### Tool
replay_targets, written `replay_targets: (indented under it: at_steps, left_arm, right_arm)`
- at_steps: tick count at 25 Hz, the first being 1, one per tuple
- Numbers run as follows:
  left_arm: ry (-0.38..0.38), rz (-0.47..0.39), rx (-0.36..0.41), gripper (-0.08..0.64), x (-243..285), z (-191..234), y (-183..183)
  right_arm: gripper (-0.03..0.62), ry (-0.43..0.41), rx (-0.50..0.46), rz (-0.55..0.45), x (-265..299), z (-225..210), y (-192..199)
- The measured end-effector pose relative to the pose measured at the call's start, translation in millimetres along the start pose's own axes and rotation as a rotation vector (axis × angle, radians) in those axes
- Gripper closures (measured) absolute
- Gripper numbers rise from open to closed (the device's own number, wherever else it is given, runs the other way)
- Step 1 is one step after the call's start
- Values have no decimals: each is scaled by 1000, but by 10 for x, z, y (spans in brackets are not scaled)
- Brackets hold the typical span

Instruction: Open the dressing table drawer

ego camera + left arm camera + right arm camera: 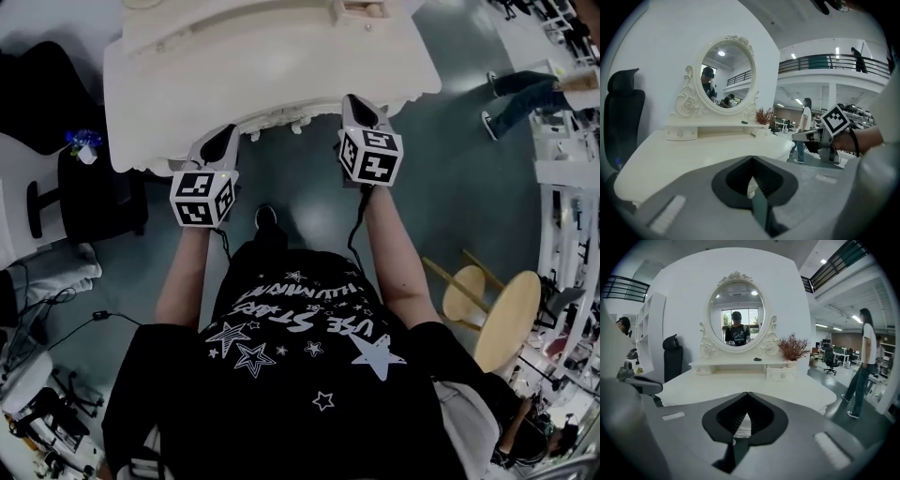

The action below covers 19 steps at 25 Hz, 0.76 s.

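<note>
Left gripper and right gripper, both closed and empty, hover by the cream carved tabletop edge; approach step, next likely locating the drawer pull.

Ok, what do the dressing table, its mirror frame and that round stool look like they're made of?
Dressing table: probably painted wood or board, cream with a soft sheen, scalloped front edge.
Mirror frame: same cream finish, moulded scrolls and roses; carved wood or cast resin, can't tell.
Stool: bare pale wood, natural tan seat and legs.
</note>
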<state>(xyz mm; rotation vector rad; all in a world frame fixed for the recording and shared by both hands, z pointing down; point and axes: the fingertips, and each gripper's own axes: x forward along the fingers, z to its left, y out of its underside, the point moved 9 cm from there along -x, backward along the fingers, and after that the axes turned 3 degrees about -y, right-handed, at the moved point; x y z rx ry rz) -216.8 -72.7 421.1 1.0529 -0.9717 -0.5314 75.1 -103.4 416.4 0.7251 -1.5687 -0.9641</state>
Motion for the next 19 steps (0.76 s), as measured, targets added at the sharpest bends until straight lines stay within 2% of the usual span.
replay_targets:
  at_steps: [7,19]
  left_arm:
    - [-19,1,-2,560,-276,-529,155]
    - [-35,-39,11,560,-852,-1496,360]
  right_arm:
    - [566,-73,-14,-21,-519,-89,231]
    - [566,-112,-10,-71,-1518,-391,575]
